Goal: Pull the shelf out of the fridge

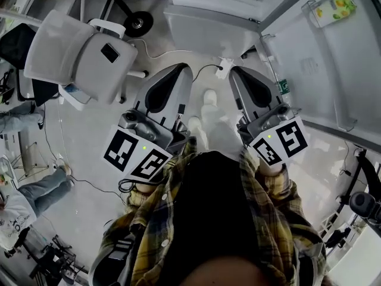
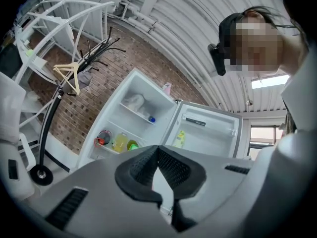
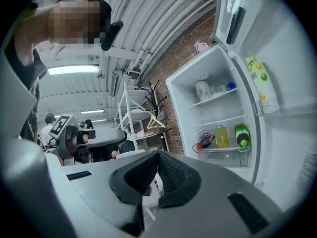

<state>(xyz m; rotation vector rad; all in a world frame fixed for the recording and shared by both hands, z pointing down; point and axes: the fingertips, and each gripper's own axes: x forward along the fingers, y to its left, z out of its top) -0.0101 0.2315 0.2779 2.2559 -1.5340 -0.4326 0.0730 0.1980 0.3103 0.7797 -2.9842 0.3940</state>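
The white fridge (image 1: 208,22) stands open ahead of me, its door (image 1: 321,58) swung to the right. In the right gripper view the fridge (image 3: 218,113) shows wire-edged shelves; the lowest shelf (image 3: 223,148) carries a yellow bottle (image 3: 221,136), a green bottle (image 3: 241,135) and a red-capped item (image 3: 204,142). An upper shelf (image 2: 136,114) holds white packets. My left gripper (image 1: 181,69) (image 2: 158,148) and right gripper (image 1: 238,71) (image 3: 157,153) point level at the fridge, well short of it. Both are shut with nothing between the pads.
A white chair (image 1: 77,52) stands at my left, with a coat stand's base (image 1: 138,22) behind it. A cable and plug (image 1: 223,64) lie on the floor before the fridge. A white rack (image 2: 59,14) lines the brick wall. Other people (image 1: 36,189) are at the far left.
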